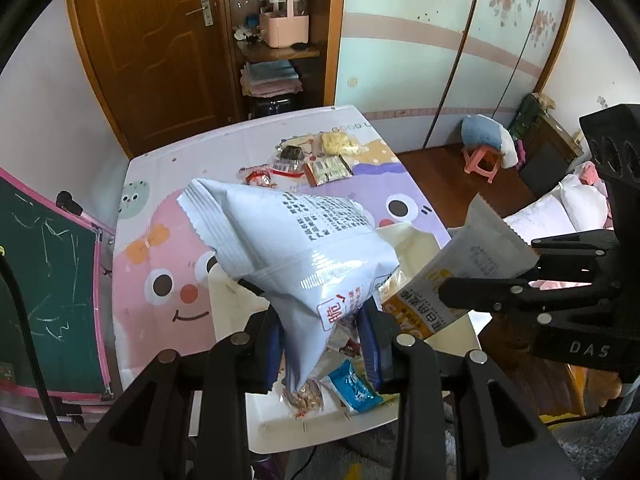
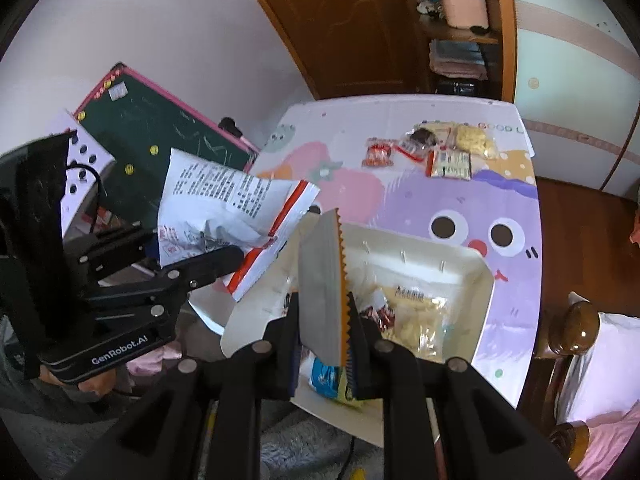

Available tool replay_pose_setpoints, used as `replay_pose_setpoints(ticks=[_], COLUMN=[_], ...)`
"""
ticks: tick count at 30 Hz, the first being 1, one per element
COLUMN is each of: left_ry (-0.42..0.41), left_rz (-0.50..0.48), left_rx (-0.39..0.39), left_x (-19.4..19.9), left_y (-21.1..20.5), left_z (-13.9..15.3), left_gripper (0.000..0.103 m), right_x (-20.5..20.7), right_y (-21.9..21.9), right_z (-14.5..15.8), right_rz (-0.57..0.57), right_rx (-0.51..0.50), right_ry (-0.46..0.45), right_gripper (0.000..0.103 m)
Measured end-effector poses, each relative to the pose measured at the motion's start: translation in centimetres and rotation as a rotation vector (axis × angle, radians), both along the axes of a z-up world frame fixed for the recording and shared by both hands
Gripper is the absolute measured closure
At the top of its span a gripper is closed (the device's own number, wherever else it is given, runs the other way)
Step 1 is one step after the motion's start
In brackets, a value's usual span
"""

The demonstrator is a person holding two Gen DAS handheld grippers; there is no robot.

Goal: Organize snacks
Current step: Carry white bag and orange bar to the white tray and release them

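Observation:
My left gripper [image 1: 322, 344] is shut on a pale white snack bag [image 1: 288, 240] with black print and red trim, held above a white cardboard box [image 1: 232, 300]. The right wrist view shows that left gripper [image 2: 192, 244] and its bag [image 2: 216, 192] at the left. My right gripper [image 2: 326, 328] is shut on a flat silver packet with an orange toothed edge [image 2: 320, 280], seen edge-on over the box [image 2: 460, 264]. In the left wrist view the right gripper [image 1: 488, 268] holds this orange-and-white packet [image 1: 472, 256] to the right. Inside the box lie a blue packet [image 2: 324, 376] and a clear bag of yellow snacks [image 2: 420, 320].
Several loose snack packets [image 1: 312, 160] lie at the table's far end on a cartoon tablecloth [image 1: 160, 240]. A green chalkboard with a pink frame [image 1: 40, 300] leans at the left. A pink stool [image 1: 482, 162] and a bed [image 2: 600, 380] stand to the right, with a wooden door and shelves behind.

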State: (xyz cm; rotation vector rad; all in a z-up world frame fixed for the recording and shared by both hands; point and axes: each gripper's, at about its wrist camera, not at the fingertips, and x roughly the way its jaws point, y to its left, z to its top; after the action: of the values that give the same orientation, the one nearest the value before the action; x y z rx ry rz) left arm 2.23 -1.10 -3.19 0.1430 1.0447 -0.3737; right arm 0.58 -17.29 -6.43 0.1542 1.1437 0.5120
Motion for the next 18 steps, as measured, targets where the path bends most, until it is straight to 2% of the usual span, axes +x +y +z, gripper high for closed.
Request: replay_pose_setpoints(ticks=[6,9,11,12,13,14,18], left_ry=[0.031,0.046,0.063,0.070,0.071,0.066,0.075], left_rz=[0.009,0.013,0.036,0.046,0.054,0.062,0.083], left_rx=[0.007,0.018,0.034,0.046,0.059,0.068,0.090], left_x=[0.1,0.0,0.2,0.2,0.3,0.2,0.2], left_y=[0.3,0.4,0.6,0.7,0.8,0.9,1.1], left_z=[-0.8,-1.2,-1.7,-2.0,-2.2,-2.3,-2.8], left_gripper=[0.071,0.068,0.054,0.032,0.017,0.014,0.013], right_x=[-0.3,-0.1,0.2,0.4,0.6,0.7,0.8], right_y=[0.8,0.8,0.6,0.3,0.1,-0.2,-1.0], right_z=[-0.9,-1.3,-1.8,-2.3,-2.6,-2.9,-3.4], right_rz=[0.017,0.003,-0.017,-0.045,-0.065,-0.081,-0.115], right_rx=[-0.028,-0.048,-0.065,-0.086,-0.096,-0.101,-0.125], right_ry=[0.028,0.047,0.063,0.080,0.090,0.094,0.107], right_gripper=[0.085,0.084,0.080,0.074,0.061,0.054,0.053])
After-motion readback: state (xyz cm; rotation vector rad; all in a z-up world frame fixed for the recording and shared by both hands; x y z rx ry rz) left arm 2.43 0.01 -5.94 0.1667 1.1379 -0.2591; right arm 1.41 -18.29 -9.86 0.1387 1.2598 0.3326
